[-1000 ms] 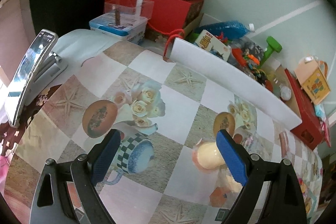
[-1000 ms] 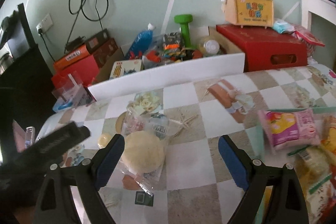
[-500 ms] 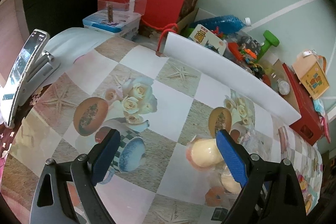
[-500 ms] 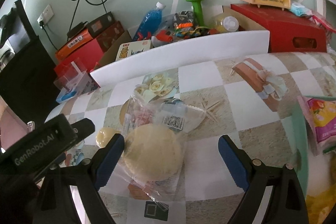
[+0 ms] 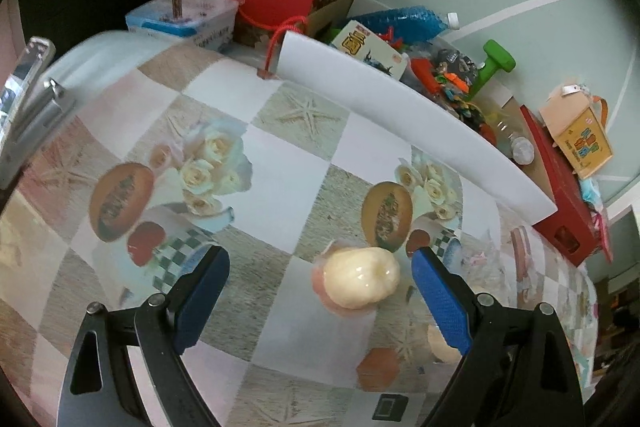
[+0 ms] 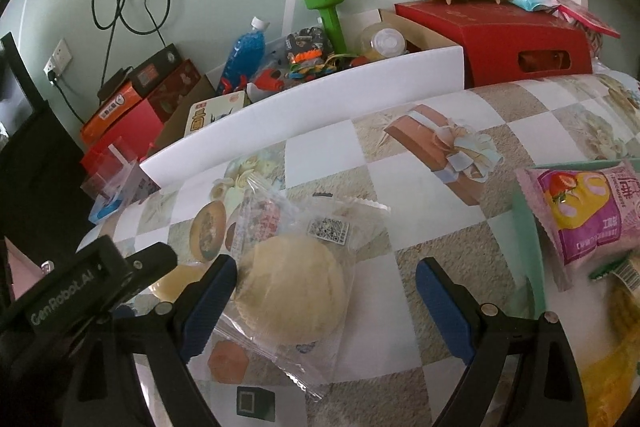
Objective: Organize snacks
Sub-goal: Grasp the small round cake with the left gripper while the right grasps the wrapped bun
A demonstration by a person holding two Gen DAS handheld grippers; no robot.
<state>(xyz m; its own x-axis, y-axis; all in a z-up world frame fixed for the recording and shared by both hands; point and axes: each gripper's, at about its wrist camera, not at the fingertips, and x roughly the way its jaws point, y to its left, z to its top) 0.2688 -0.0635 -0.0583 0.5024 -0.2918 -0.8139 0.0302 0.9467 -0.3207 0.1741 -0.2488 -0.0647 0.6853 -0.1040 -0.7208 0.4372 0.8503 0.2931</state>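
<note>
A small pale glossy bun (image 5: 360,283) in clear wrap lies on the checked floral tablecloth (image 5: 288,179). It sits between the blue pads of my left gripper (image 5: 318,263), nearer the right pad, and the jaws stand wide apart without touching it. A round flat pastry (image 6: 292,291) in a clear wrapper lies between the fingers of my right gripper (image 6: 328,269), close to the left pad; that gripper is open too. The left gripper's black body (image 6: 80,291) shows at the left of the right wrist view. A pink snack packet (image 6: 580,211) rests on a green tray (image 6: 528,227).
A long white box wall (image 5: 400,107) runs along the table's far edge, with toys, a blue bottle (image 6: 244,55) and a green dumbbell (image 6: 330,15) behind it. Red boxes (image 6: 500,39) stand at both ends. A yellow packet (image 6: 616,347) lies at the right.
Both grippers have sunk toward the table and tipped downward. The small bun has come between the left fingers, and the wrapped pastry looms larger between the right fingers. Neither jaw opening changed.
</note>
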